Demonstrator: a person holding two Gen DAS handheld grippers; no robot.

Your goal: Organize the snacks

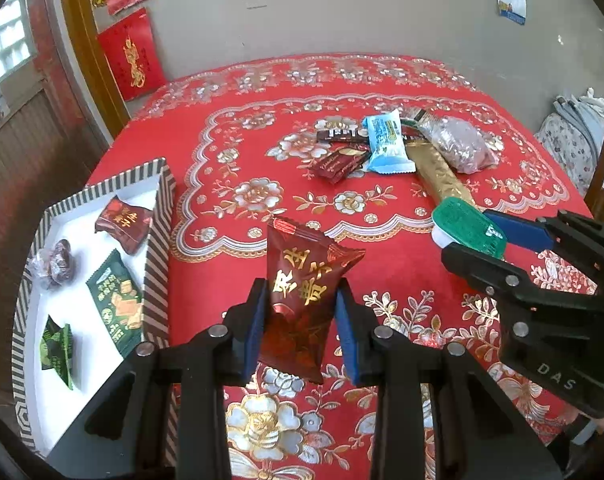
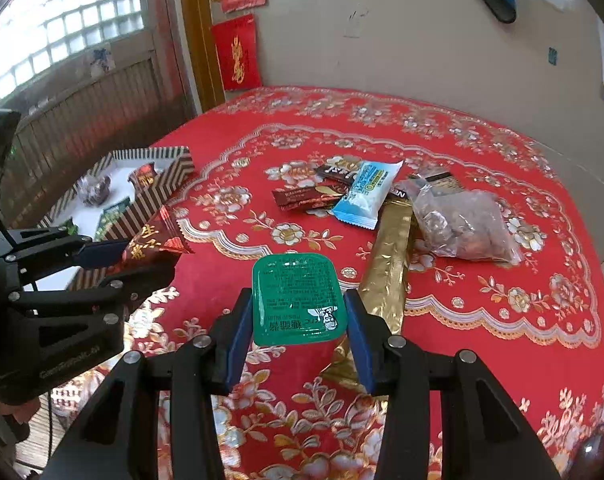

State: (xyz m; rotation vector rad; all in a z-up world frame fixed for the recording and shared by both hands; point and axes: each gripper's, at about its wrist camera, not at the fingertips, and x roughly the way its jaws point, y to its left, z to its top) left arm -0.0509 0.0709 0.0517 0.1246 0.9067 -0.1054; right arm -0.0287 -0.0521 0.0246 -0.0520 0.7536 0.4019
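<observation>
Left gripper pinching red packet between blue pads, long axis upright (tilted slightly). Right gripper clamped on green tub, foil lid facing up.

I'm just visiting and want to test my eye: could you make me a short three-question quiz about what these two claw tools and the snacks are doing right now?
1. True or false: both grippers hold a snack.
2. Which snack does the right gripper hold? A) blue-white packet B) green-lidded cup C) gold stick
3. Fill in: the striped box holds ___ snacks.

Key:
1. True; the left gripper clamps a dark red packet.
2. B, the green-lidded cup; the blue-white packet and gold stick lie on the tablecloth.
3. Four.
</observation>
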